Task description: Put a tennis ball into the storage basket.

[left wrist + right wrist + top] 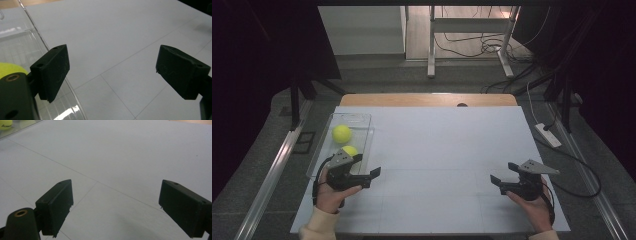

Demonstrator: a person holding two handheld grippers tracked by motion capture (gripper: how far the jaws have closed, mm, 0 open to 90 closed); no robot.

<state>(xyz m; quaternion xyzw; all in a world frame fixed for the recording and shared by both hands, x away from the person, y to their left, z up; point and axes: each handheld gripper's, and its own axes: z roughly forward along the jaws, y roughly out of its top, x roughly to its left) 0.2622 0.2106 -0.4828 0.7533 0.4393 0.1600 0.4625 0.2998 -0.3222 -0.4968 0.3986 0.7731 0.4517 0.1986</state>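
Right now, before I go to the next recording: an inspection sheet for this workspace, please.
Surface: white table, bare in the middle, wooden edge at the far side.
Job's things: two yellow balls in a clear tray at the left.
Clutter: nothing seen.
Grippers: left gripper beside the tray, fingers apart, nothing between; right gripper open, nothing between.
Cables: wires on the floor beyond; power strip at the right.
Surroundings: dark curtains, metal frame behind.

Two round fuzzy yellow-green tennis balls point(342, 133) sit in a clear plastic tray point(362, 120) at nine o'clock on the pale grey table point(442, 145).
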